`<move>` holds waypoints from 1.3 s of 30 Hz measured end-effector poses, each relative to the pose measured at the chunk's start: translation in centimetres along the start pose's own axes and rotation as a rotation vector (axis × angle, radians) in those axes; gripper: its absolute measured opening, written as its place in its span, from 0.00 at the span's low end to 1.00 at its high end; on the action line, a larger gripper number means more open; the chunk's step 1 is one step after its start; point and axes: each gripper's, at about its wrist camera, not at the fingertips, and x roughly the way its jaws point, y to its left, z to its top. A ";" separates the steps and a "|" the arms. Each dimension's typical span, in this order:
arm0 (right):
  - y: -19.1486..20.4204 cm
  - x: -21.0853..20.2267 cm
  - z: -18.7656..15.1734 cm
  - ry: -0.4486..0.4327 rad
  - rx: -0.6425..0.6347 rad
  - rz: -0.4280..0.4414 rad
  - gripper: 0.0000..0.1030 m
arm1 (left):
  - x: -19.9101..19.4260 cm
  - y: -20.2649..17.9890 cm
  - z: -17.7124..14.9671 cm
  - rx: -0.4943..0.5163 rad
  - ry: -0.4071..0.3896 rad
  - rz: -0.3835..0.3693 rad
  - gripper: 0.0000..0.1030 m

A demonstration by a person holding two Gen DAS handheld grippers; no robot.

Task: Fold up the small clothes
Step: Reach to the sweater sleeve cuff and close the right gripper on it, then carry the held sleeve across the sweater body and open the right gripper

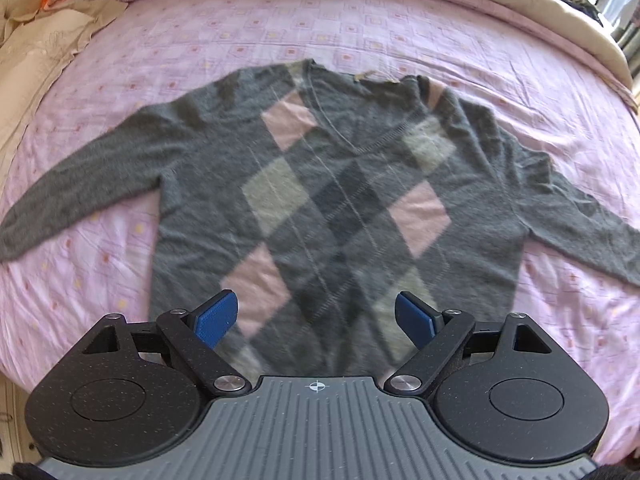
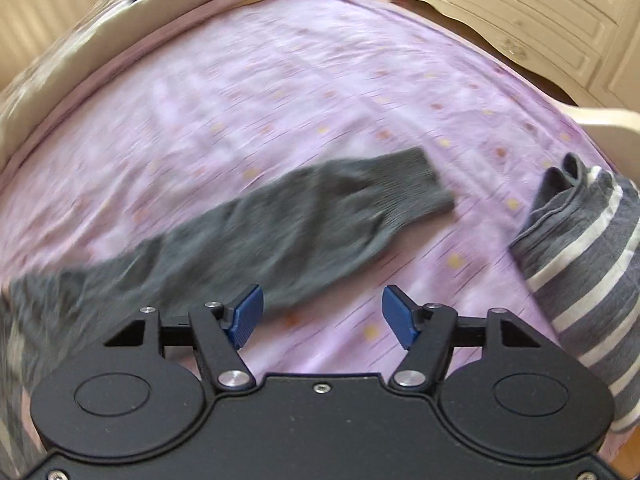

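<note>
Above the hem of the grey argyle sweater (image 1: 340, 208), the left tool (image 1: 316, 318) hangs with its blue pads spread wide, grasping nothing. The sweater lies flat and face up on the pink bed sheet (image 1: 360, 28), both sleeves stretched out to the sides, the neck at the far end. The right tool (image 2: 322, 316) is also released, just beside the right sleeve (image 2: 280, 224), whose cuff points away from the sweater body. A folded striped garment (image 2: 592, 256) rests beyond that cuff. To fold well, the right tool should probably pinch the cuff, then carry the sleeve across the chest without dragging the body.
</note>
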 end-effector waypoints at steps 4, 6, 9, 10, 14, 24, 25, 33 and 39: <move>-3.5 2.2 2.4 -0.009 0.114 -0.011 0.67 | -0.1 -1.6 -0.4 0.008 0.006 0.030 0.84; -4.6 3.5 3.2 -0.012 0.154 -0.011 0.67 | -0.1 -2.2 -0.4 0.010 0.013 0.047 0.84; -5.7 5.0 3.8 -0.008 0.201 0.006 0.67 | -0.2 -2.6 -0.5 0.007 0.020 0.067 0.84; -6.0 5.6 3.9 -0.005 0.215 0.009 0.67 | -0.2 -2.7 -0.6 0.006 0.022 0.075 0.84; -6.6 7.2 4.0 -0.006 0.282 0.030 0.69 | -0.3 -3.0 -0.8 0.004 0.029 0.098 0.84; -7.0 6.6 4.3 -0.092 0.272 0.065 0.13 | -0.2 -3.1 -0.8 0.025 0.036 0.115 0.84; -6.8 6.3 4.4 -0.097 0.263 0.070 0.13 | -0.2 -2.9 -0.8 0.026 0.037 0.111 0.84; -2.3 -0.4 5.7 -0.196 0.129 0.130 0.13 | 0.3 -1.2 -0.8 0.036 0.033 0.066 0.84; 5.3 -6.7 5.8 -0.264 0.018 0.210 0.13 | 0.9 1.8 -0.5 0.052 0.037 0.016 0.84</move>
